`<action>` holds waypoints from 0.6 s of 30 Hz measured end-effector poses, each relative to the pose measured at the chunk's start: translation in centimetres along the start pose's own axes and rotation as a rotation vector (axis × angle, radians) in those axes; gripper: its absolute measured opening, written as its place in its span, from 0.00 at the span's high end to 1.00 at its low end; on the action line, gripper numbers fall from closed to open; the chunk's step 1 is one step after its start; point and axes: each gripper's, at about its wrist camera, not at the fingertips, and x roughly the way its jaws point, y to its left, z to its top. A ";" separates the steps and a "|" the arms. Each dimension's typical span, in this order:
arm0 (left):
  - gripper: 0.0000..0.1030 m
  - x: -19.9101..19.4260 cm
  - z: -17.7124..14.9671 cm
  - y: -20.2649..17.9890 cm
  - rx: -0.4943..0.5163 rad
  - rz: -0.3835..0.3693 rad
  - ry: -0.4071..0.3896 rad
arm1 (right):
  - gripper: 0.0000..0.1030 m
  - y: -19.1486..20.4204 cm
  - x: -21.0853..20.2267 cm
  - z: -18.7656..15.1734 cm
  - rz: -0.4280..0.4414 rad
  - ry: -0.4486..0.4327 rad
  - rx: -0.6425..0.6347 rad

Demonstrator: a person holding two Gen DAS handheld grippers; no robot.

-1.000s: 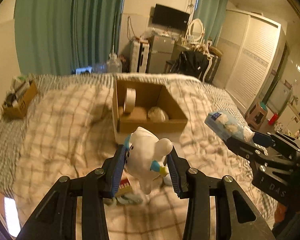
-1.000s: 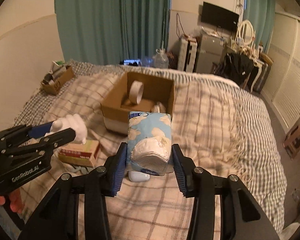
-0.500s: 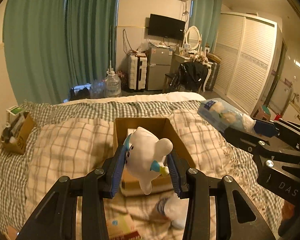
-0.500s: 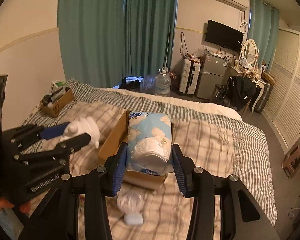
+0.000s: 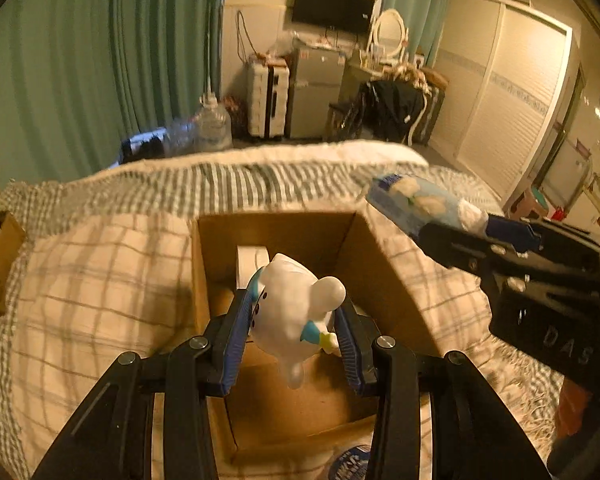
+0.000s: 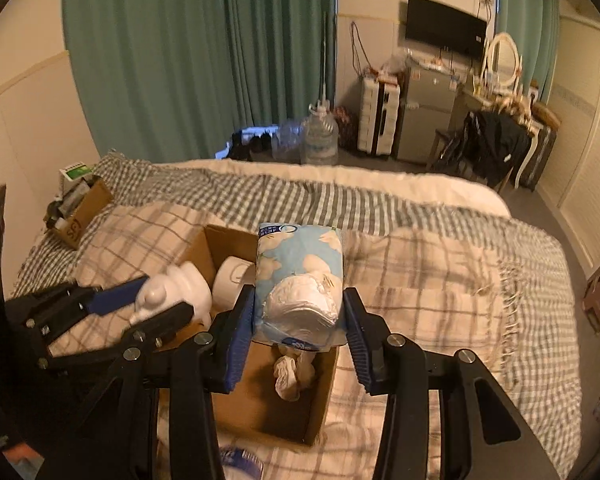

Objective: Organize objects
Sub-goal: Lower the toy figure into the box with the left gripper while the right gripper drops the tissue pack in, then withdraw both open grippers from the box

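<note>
Item 1: white figurine point(image 5: 296, 312), blue/yellow trim, clamped betw. pads of left gripper point(image 5: 294, 338); held above open cardboard box point(image 5: 384, 276) on plaid blanket point(image 5: 100, 280).
Item 2: tissue pack point(image 6: 300, 276), blue w/ cloud print, pinched in right gripper point(image 6: 298, 336); held over same box, near its right side.
Box contents noted: tape roll point(image 6: 232, 284), crumpled white wad point(image 6: 292, 372).
Also logged: small carton point(image 6: 82, 212) at far left bed edge; water jug point(image 6: 320, 136) on floor beyond bed.
</note>
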 end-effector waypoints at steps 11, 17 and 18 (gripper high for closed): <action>0.55 3.2 -1.9 1.1 -0.037 -0.058 0.076 | 0.52 -0.2 3.4 -1.6 0.030 0.019 0.012; 0.10 0.1 -2.2 2.1 -0.099 -0.052 0.008 | 0.12 -1.1 0.1 -1.2 0.022 -0.071 0.077; 0.08 -1.0 -2.2 2.1 -0.097 -0.042 -0.001 | 0.12 -1.2 -0.7 -1.2 0.018 -0.073 0.080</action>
